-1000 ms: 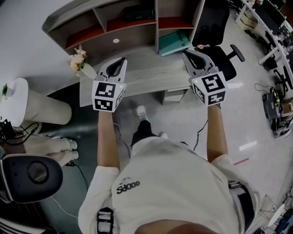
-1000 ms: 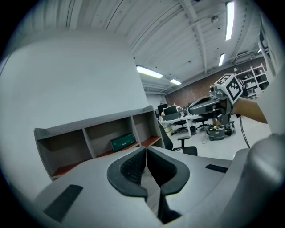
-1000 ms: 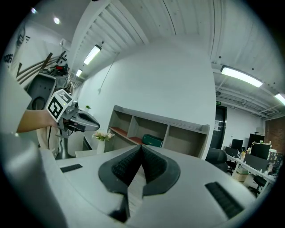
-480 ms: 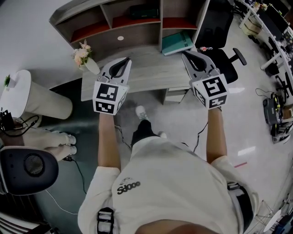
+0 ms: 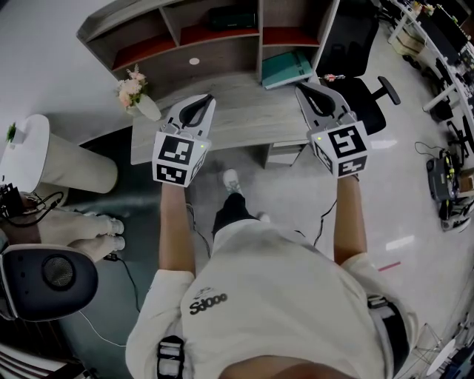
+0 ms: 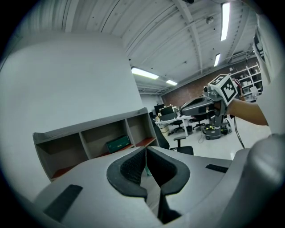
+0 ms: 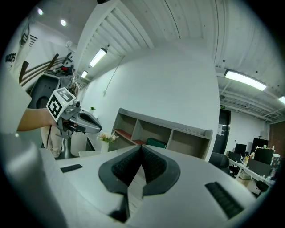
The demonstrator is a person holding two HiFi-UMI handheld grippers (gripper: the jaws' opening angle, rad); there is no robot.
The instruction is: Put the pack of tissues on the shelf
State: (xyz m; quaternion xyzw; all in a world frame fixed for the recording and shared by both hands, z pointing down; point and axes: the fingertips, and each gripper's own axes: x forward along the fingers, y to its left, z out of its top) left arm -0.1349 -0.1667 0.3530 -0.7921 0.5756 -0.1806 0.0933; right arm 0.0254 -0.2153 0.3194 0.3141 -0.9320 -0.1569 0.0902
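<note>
A flat teal pack [image 5: 284, 68], which looks like the pack of tissues, lies on the grey desk [image 5: 244, 111] at its right end, below the shelf unit [image 5: 185, 33]. My left gripper [image 5: 209, 97] is held over the desk's left half, shut and empty. My right gripper [image 5: 300, 86] hovers just right of and nearer than the teal pack, also shut with nothing in it. In the left gripper view the jaws [image 6: 146, 149] meet at the tips, and so do those in the right gripper view [image 7: 141, 147]. Both point toward the shelf compartments [image 7: 153, 133].
A dark green box [image 5: 224, 18] sits in the shelf's middle compartment. A vase of pink flowers [image 5: 133, 87] stands at the desk's left corner. A black office chair [image 5: 355, 81] is at the right of the desk, a white round table [image 5: 44, 159] at the left.
The head view has shifted a little, so the desk and shelf sit slightly more to the right. Both grippers stay shut and almost where they were; the person's foot has moved.
</note>
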